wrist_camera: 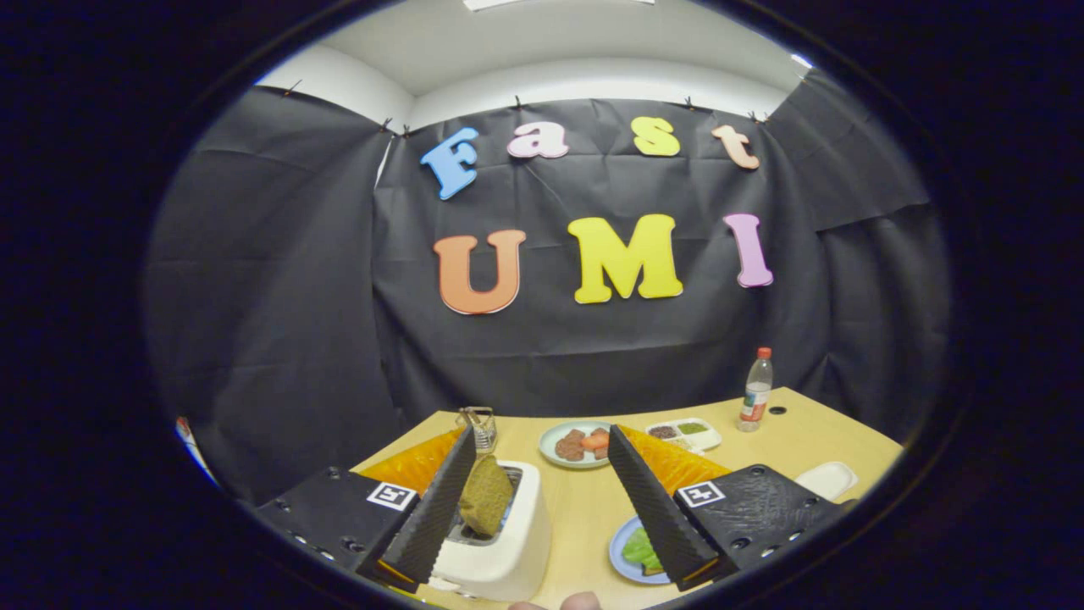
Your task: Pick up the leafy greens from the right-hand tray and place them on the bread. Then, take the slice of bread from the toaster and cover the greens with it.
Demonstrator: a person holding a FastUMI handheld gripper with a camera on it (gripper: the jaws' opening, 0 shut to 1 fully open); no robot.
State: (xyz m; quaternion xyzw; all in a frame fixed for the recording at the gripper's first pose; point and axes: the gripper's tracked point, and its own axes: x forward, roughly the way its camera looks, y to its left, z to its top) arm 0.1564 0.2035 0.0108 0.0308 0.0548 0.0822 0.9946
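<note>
Gripper [542, 500] fingers stood wide apart, gripping nothing, the brown toast slice [485, 496] sticking up from the white toaster [508, 551] beside the left finger for lifting. Green leafy greens [639, 549] already lay on the small blue plate [620, 559], so the toast looked next.

A staged booth: black cloth wall [593, 364] pinned up behind a wooden bench [584, 500] laid out with a toaster [500, 542], plates and a bottle [756, 390].

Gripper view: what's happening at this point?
A person's hand-held tool hangs over the wooden table, fingers open and holding nothing. A slice of bread stands in the white toaster beside the left finger. The leafy greens already lie on a blue plate by the right finger. Beyond the fingers are a plate of food and a bottle.
</note>
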